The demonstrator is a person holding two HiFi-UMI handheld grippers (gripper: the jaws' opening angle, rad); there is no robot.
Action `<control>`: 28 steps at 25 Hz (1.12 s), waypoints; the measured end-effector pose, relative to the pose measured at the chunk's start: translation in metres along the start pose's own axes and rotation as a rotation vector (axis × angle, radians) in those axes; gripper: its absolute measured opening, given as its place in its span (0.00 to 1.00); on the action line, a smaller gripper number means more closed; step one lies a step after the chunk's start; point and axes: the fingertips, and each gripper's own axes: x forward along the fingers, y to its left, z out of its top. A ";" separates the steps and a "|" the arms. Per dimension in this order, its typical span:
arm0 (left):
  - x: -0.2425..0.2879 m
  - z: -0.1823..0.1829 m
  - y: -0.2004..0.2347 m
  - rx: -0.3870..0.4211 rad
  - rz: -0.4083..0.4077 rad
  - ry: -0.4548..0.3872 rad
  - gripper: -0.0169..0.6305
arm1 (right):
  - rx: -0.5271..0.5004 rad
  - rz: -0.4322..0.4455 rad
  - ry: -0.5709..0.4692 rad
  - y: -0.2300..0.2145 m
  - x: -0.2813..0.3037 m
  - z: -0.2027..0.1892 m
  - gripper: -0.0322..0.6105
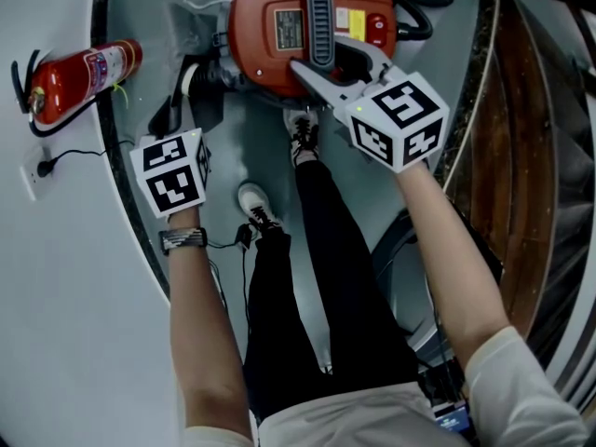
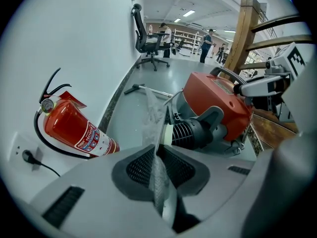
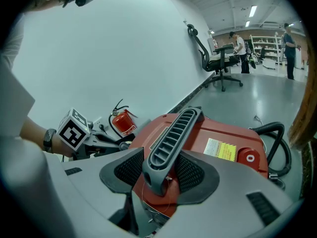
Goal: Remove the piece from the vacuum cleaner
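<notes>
The red vacuum cleaner (image 1: 275, 35) (image 2: 218, 100) (image 3: 223, 143) lies on the grey floor in front of the person's feet. My right gripper (image 1: 317, 68) (image 3: 161, 170) is shut on its dark grey ribbed handle (image 1: 319, 17) (image 3: 173, 130). My left gripper (image 1: 198, 87) (image 2: 159, 155) is at the vacuum's left side, shut on a thin dusty grey flat piece (image 2: 158, 182). This piece runs from between the pads up toward the black ribbed hose connector (image 2: 190, 133). In the head view the piece itself is hidden by the left gripper.
A red fire extinguisher (image 1: 79, 77) (image 2: 74, 128) (image 3: 121, 120) lies by the wall at the left, near a wall socket with a plug (image 1: 42, 166) (image 2: 27, 156). The person's shoes (image 1: 303, 133) stand just below the vacuum. A black hose (image 1: 428, 7) (image 3: 277, 143) and a wooden railing (image 1: 521, 156) (image 2: 245, 33) lie right.
</notes>
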 end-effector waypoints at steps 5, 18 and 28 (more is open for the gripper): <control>0.001 -0.001 0.000 0.000 -0.006 0.019 0.11 | 0.000 0.001 0.002 0.000 -0.001 -0.001 0.37; 0.004 0.000 0.004 0.022 0.003 0.009 0.11 | -0.004 0.000 -0.002 0.000 -0.001 -0.001 0.37; 0.005 0.000 0.005 -0.045 -0.038 0.000 0.11 | -0.002 -0.002 -0.002 0.000 -0.001 -0.001 0.37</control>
